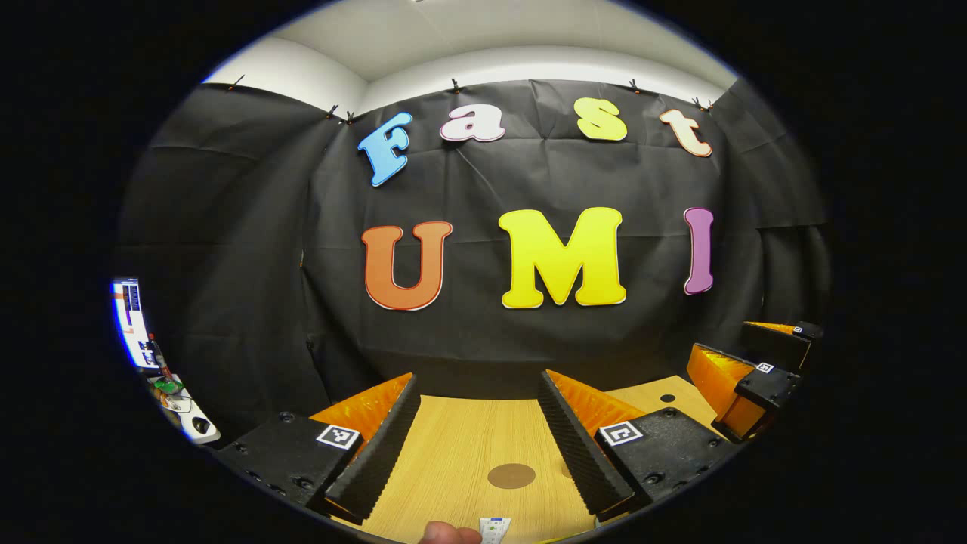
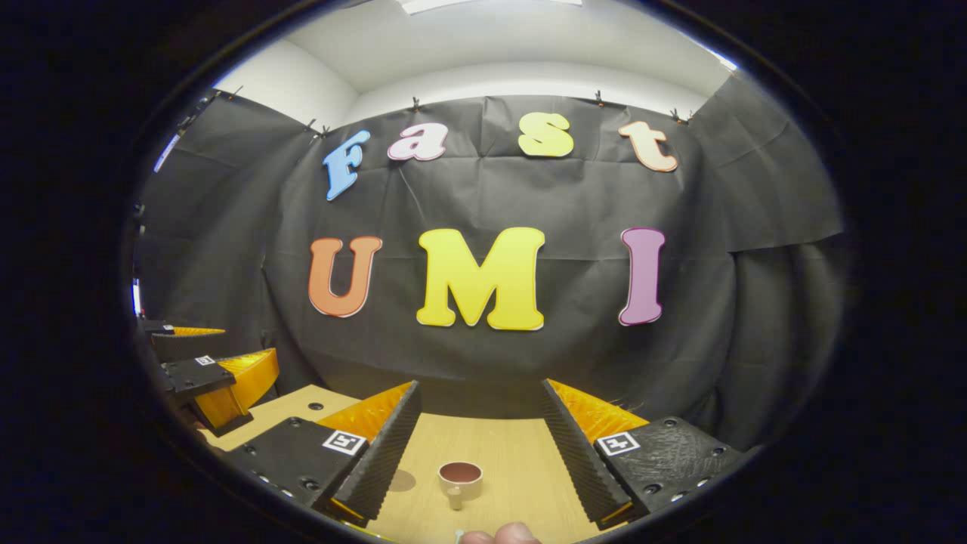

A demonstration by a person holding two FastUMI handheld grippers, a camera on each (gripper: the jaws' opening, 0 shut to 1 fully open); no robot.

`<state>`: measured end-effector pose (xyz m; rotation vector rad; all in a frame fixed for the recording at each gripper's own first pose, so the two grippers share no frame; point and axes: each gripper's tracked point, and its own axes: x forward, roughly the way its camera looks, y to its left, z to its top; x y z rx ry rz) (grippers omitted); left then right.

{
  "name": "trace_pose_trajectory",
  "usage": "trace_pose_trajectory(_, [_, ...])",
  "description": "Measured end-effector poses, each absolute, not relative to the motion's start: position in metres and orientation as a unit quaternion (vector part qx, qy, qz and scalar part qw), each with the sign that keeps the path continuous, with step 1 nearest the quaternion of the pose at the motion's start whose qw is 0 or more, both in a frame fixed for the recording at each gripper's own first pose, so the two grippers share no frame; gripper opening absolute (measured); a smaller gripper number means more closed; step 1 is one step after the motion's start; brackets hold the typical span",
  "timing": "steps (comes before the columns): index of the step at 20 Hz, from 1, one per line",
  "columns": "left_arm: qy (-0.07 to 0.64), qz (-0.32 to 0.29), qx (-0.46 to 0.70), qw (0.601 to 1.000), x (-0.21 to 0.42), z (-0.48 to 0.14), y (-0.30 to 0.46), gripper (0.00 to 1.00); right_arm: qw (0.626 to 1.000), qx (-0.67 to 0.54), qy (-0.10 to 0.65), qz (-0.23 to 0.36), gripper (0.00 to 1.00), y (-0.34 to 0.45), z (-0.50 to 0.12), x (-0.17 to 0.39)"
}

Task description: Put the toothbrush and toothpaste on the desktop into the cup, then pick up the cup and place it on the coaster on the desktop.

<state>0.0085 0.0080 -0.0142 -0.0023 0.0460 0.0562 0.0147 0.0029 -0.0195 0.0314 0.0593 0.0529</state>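
Observation:
In the left gripper view my left gripper (image 1: 479,385) stands open over the wooden desktop (image 1: 453,446), nothing between its fingers. A round brown coaster (image 1: 511,476) lies on the desk just ahead of it. The white end of the toothpaste tube (image 1: 495,529) peeks in at the bottom edge beside a person's fingertip (image 1: 449,534). In the right gripper view my right gripper (image 2: 480,393) is open too, with a small pale cup (image 2: 460,480) with a dark inside standing upright on the desk between its fingers, untouched. The coaster (image 2: 403,480) shows partly behind one finger.
Each gripper shows off to the side of the other's view: the right gripper (image 1: 744,355) and the left gripper (image 2: 200,363). A screen (image 1: 128,321) and small clutter (image 1: 170,389) sit at the far left. The desk has a small dark hole (image 1: 667,397). Black cloth walls the back.

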Motion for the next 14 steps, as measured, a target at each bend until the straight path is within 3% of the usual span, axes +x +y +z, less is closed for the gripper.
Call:
trace_pose_trajectory(2, [0.03, 0.028, 0.003, 0.999, 0.009, -0.021, 0.008, 0.99, 0.999, 0.014, 0.041, 0.027, 0.98, 0.001, -0.029, 0.014])
trace_pose_trajectory(3, [0.035, 0.027, 0.005, 0.999, 0.009, -0.026, 0.009, 0.99, 0.998, 0.014, 0.047, 0.026, 0.92, 0.0, -0.032, 0.013])
trace_pose_trajectory(9, [0.06, 0.016, 0.012, 0.998, 0.002, -0.048, 0.0, 0.99, 0.996, 0.021, 0.083, 0.023, 0.92, -0.006, -0.057, 0.009])
trace_pose_trajectory(14, [0.122, 0.002, 0.015, 0.992, -0.012, -0.095, -0.005, 0.99, 0.99, 0.016, 0.134, 0.03, 0.92, -0.004, -0.094, 0.0])
